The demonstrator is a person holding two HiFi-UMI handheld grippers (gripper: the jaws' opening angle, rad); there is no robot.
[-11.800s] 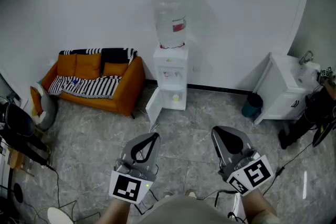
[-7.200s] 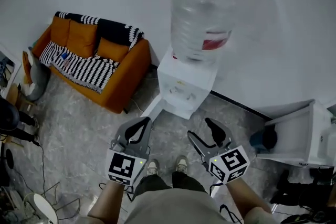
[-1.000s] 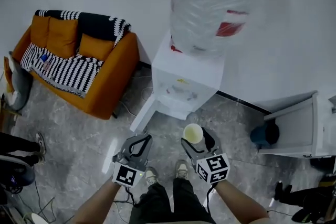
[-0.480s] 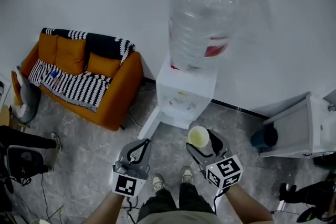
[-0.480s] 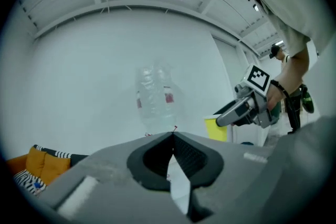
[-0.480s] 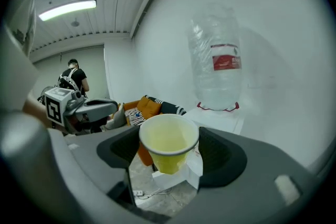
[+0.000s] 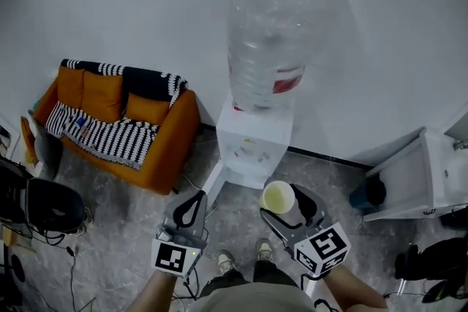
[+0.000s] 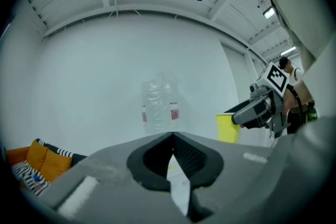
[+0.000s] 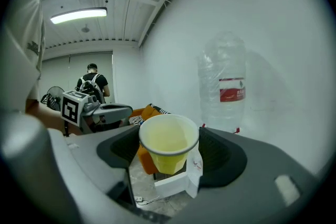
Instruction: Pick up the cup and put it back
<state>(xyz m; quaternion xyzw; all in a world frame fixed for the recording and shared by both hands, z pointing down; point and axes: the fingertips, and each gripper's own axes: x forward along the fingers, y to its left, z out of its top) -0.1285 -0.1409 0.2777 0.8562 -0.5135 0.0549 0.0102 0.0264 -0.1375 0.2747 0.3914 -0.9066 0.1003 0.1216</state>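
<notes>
The orange sofa (image 7: 124, 120) sits by the wall on my left, the water dispenser (image 7: 252, 146) and its bottle (image 7: 267, 47) straight ahead. My left gripper (image 7: 196, 199) is pressed together, empty. My right gripper (image 7: 287, 208) is clamped on the yellow cup (image 7: 277, 196) — upright, in the air before the dispenser.

Head view: dim, flat indoor light, corners darkened. Gripper views: circular fisheye frame, black surround, heavy edge curvature. Ceiling strip light (image 9: 79, 14) bright, mild glare. Bottle (image 9: 227, 86) casts soft shadow on wall (image 9: 283, 34). Cup (image 9: 167, 147) sharp; left gripper (image 8: 172, 136) body close to lens, blurred.
</notes>
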